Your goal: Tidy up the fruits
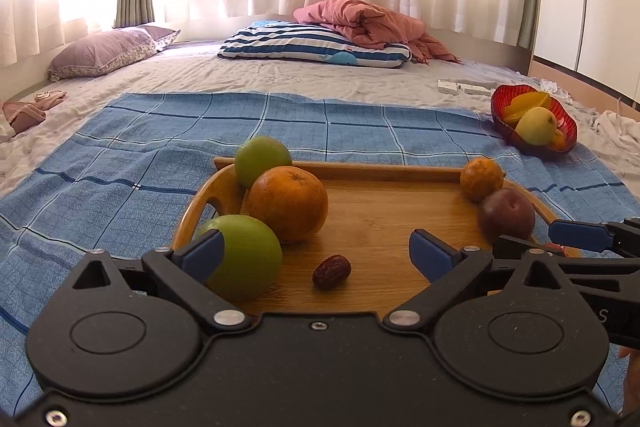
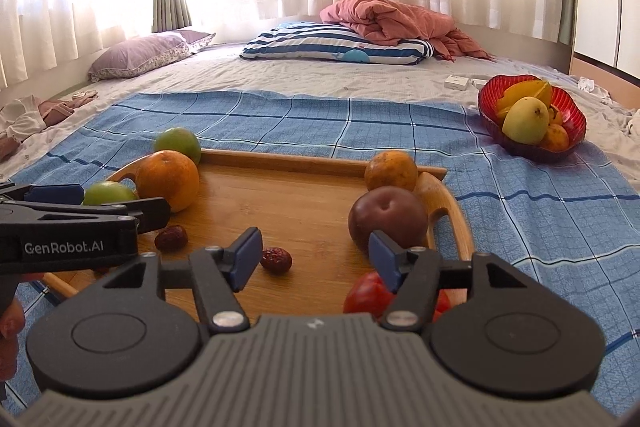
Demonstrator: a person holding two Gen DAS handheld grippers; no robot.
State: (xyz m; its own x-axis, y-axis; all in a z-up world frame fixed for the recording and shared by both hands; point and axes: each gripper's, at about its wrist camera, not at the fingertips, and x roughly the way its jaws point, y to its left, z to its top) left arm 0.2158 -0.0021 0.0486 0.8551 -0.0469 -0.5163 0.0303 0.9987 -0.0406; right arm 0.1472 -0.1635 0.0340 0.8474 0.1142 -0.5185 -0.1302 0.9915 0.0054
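From the left wrist view, the left gripper point(image 1: 316, 251) stood with its blue-padded jaws spread wide and nothing between them, above a rectangular wooden tray point(image 1: 384, 215) resting on a blue checked cloth point(image 1: 120, 163) spread over a bed. A small wrinkled dark red date point(image 1: 331, 272) lay on the tray just ahead of the gap. At the tray's left end sat 2 green round apples, the nearer one point(image 1: 244, 261) partly behind the left pad, the farther one point(image 1: 262, 161) at the back corner, with a large orange point(image 1: 288, 209) between them. At the right end, a small orange mandarin point(image 1: 481, 179) sat next to a dark purple plum point(image 1: 507, 217). A red glass bowl point(image 1: 560, 147) of yellow fruit stood well apart on the cloth's far right corner.

From the right wrist view, the right gripper point(image 2: 314, 259) was likewise parted and empty over the tray's near right part. A second wrinkled date point(image 2: 276, 259) lay just beside its left pad, with the first one farther left. A red fruit point(image 2: 368, 297), possibly a tomato, showed partly hidden under the right finger, near the plum.
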